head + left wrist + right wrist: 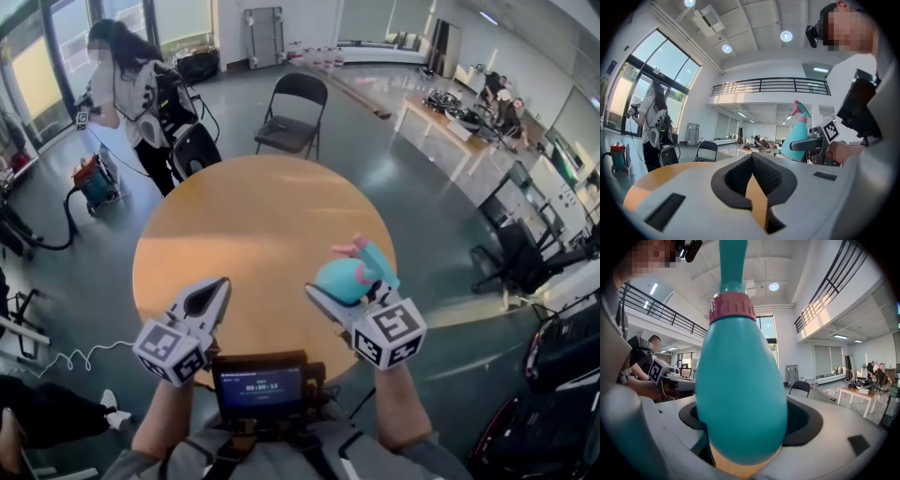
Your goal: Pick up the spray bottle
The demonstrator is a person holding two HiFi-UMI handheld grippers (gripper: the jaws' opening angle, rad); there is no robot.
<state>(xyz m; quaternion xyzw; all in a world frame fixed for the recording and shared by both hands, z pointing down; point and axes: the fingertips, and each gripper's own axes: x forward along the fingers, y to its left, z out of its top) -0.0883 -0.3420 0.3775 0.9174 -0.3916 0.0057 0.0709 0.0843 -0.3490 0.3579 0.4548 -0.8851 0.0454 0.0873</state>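
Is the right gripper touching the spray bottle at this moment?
Touching. The right gripper view shows the spray bottle wedged between the jaws of the right gripper, with both jaws closed against its teal body.

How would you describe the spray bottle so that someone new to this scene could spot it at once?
Start at the round wooden table in the middle of the hall. At its near right edge the right gripper is shut on the spray bottle. It is the only teal thing there, pear-shaped with a pink collar, while the left gripper beside it holds nothing.
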